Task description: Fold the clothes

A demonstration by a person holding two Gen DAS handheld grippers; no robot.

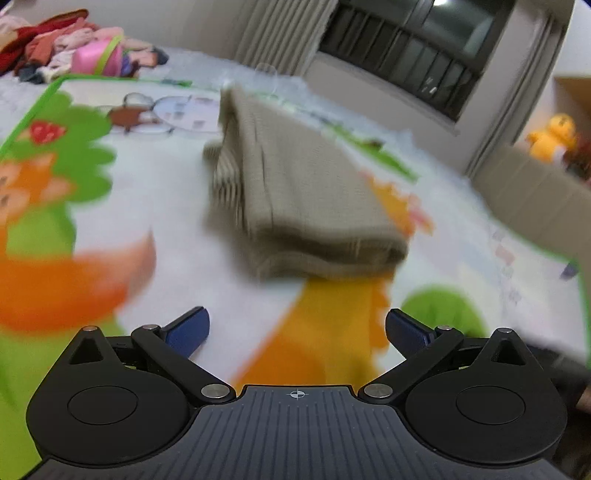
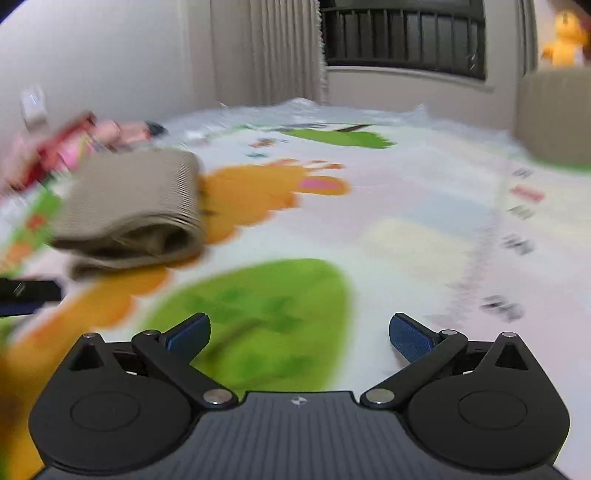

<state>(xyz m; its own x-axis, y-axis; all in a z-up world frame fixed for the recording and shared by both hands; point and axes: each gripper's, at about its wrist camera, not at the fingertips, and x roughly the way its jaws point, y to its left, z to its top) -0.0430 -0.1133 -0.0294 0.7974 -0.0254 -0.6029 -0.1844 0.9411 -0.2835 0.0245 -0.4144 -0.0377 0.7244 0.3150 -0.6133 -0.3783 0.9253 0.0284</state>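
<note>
The left gripper (image 1: pixel 297 328) stood with its blue-padded fingers (image 1: pixel 188 328) spread wide apart, empty, above the cartoon-printed play mat (image 1: pixel 177 229); nothing lay between the pads. The right gripper (image 2: pixel 299 332) was likewise spread apart and empty, over a green patch of the play mat (image 2: pixel 424 206); its blue pads (image 2: pixel 410 338) touched no cloth.

The folded beige knit garment (image 1: pixel 303 192) lay on the mat ahead of the left gripper, well clear of its fingertips; its ribbed edge faced left and its thick folded end faced the camera. In the right wrist view the same garment (image 2: pixel 129 206) lay to the left of the right gripper, apart from it, with stacked layers visible at its near end; both views were motion-blurred.

A pile of unfolded clothes (image 1: pixel 74 48), red and pink among them, sat at the far left corner of the mat; a yellow plush toy (image 1: pixel 554 136) sat at the far right; a barred window (image 1: pixel 406 51) and a pleated curtain (image 1: pixel 280 33) stood behind.
</note>
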